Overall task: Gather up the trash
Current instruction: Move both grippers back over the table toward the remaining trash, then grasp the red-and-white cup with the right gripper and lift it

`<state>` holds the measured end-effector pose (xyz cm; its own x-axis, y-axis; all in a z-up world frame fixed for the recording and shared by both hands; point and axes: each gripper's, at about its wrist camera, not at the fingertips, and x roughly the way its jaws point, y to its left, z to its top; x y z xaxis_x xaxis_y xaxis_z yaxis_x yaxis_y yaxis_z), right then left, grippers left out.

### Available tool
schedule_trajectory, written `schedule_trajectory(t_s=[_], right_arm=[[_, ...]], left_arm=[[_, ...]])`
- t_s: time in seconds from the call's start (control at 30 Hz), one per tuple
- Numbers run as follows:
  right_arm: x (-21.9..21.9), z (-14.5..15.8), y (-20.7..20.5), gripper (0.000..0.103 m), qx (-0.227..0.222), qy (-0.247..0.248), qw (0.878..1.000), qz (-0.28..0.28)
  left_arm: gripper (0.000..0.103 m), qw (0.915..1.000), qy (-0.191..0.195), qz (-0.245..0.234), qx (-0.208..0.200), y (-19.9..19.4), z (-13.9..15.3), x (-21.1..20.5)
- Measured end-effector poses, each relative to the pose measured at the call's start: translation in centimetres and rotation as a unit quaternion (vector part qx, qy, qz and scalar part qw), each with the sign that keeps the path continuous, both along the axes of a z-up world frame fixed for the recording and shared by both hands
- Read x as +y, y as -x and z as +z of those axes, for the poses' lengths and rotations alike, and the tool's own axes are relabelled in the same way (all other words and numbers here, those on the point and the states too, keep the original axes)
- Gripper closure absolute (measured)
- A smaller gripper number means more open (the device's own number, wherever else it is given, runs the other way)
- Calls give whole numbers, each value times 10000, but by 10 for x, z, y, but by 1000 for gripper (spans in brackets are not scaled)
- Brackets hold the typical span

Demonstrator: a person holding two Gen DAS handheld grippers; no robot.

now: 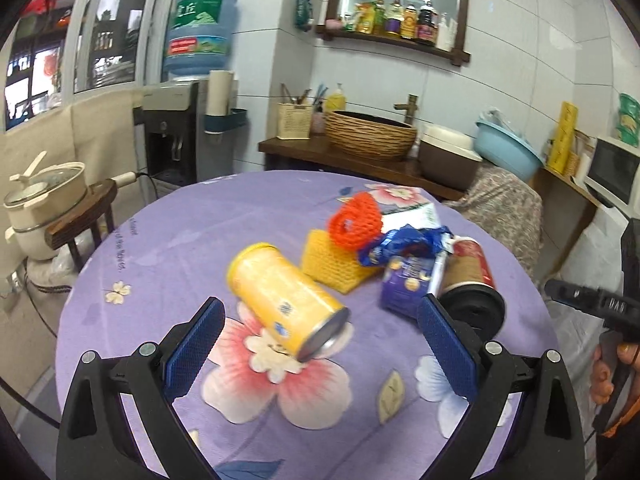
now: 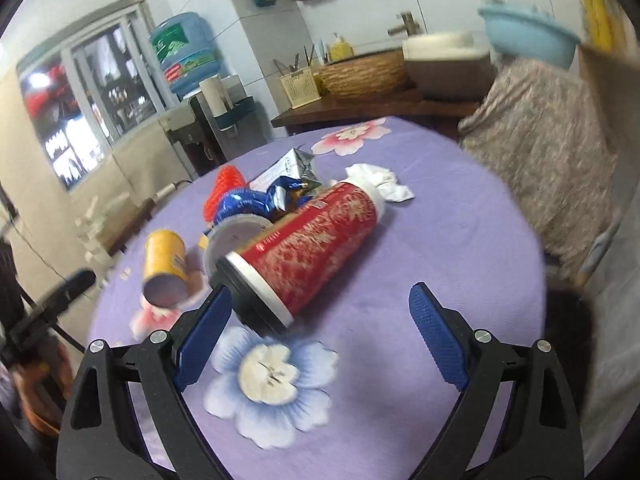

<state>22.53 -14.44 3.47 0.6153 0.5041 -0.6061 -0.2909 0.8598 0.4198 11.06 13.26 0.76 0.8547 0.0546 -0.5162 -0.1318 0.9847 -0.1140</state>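
Between our left gripper's [image 1: 320,336] spread, empty fingers lies the yellow can [image 1: 286,300] on its side. Our right gripper [image 2: 320,334] is spread too; the red can [image 2: 308,252] lies just ahead, touching its left finger [image 2: 204,336].

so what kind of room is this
Most likely a home kitchen or dining corner: a water dispenser with its blue jug, a wall shelf of bottles, and a basin sink with tap behind the round table.
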Motion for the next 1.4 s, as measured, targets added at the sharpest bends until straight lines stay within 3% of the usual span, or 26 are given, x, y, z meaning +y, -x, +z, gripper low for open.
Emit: schedule_trajectory(t_s=[0.13,0.2,0.3,0.43,0.7,0.73,0.83,1.0,1.2,1.33,1.4], right_arm=[[7,-9,-41,14,686,-517,9963,-55],[6,-23,-64,14,1256,-1073,9862,-131],[7,-40,-89,14,1749,-1355,9745,-387],[18,-57,-117,14,2164,-1143,9680,-563],[36,-71,-149,14,2459,-728,9639,-713],[39,-74,-151,18,2484,-658,9639,-695],[41,-76,-153,24,2367,-532,9675,-718],[32,-73,-151,30,2260,-947,9678,-585],[25,-24,-122,34,1327,-837,9872,-287],[25,7,-93,34,584,-661,9961,-27],[25,20,-74,34,181,-504,9985,69]], left_arm=[[7,9999,-1,80,120,-5,-5,10],[7,9998,96,86,147,-6,-7,13],[7,9997,116,83,195,-4,-14,16],[7,9996,103,86,250,-3,-18,20],[7,9991,208,115,341,-8,-24,29],[7,9991,216,108,357,-9,-25,29],[7,9988,254,111,405,-13,-26,33],[7,9967,518,123,609,-26,-29,46],[7,9913,979,117,876,-49,-30,64],[7,9774,1671,-44,1297,-76,-39,69],[7,9731,1797,-53,1444,-86,-42,68]])
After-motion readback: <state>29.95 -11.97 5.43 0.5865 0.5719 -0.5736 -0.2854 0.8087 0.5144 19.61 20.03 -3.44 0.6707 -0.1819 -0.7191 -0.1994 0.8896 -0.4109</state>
